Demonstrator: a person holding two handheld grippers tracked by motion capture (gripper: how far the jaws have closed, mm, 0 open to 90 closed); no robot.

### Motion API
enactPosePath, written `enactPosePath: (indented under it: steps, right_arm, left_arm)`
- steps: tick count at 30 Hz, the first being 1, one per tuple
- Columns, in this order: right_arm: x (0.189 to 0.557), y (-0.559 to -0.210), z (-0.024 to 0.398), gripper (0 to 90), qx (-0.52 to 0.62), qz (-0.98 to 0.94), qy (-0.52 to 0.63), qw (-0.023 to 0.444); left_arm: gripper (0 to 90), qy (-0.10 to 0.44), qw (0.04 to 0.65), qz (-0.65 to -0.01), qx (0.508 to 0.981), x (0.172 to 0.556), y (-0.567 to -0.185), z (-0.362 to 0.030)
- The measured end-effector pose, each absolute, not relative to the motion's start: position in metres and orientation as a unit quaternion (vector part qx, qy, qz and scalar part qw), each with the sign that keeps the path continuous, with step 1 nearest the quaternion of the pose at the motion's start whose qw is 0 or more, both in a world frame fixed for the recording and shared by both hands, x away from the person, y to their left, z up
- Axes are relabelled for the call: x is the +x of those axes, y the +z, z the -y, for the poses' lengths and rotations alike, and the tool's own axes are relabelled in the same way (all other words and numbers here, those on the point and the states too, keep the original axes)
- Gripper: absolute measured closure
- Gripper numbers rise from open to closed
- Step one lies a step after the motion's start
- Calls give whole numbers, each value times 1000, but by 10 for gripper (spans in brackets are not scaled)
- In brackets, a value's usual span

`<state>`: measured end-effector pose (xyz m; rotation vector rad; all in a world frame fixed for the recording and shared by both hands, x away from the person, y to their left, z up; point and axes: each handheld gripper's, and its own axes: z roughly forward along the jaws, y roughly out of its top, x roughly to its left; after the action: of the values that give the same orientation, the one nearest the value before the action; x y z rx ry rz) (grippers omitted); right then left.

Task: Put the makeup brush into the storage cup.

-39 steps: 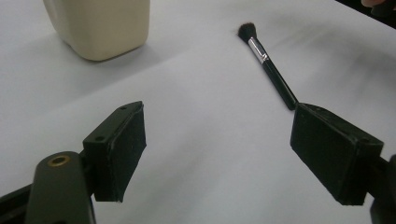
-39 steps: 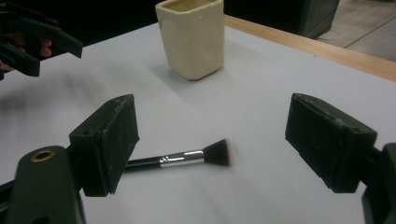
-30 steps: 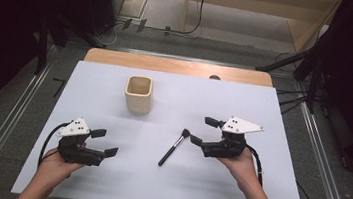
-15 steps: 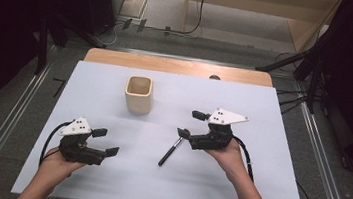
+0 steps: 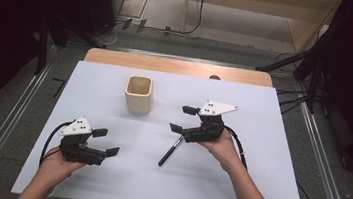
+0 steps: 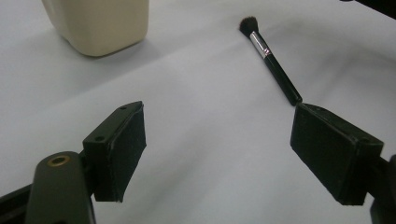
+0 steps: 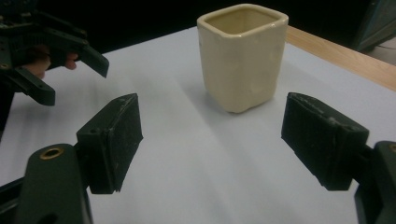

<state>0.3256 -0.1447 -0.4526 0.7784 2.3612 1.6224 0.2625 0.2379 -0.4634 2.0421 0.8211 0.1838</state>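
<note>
1. The cup looks like glazed ceramic, cream, faintly glossy, with a slightly uneven wall.
2. The brush has a glossy black handle, a shiny metal ferrule and soft dark bristles.
3. The table is covered by a smooth, matt white sheet; bare wood shows at its far edge.
4. The left gripper has matt black pads with a fine rough texture.

A cream cup is seen standing upright on the white table, beyond the wide-apart jaws of the right gripper. The left gripper is seen at upper left.
</note>
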Motion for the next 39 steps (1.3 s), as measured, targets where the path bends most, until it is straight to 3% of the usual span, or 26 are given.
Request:
enactPosePath:
  steps: [6, 13, 30, 39]
  right_arm:
    - [338, -451, 139, 219, 246, -808, 534, 43]
    - [346, -444, 132, 221, 153, -822, 549, 6]
    - [354, -441, 130, 265, 75, -837, 541, -28]
    - [353, -437, 126, 187, 58, -882, 468, -23]
  left_arm:
    - [190, 73, 451, -331, 826, 263, -464, -237]
    - [189, 73, 451, -331, 826, 264, -464, -237]
    - [187, 77, 449, -337, 824, 265, -463, -240]
    - [186, 75, 447, -335, 826, 266, -463, -239]
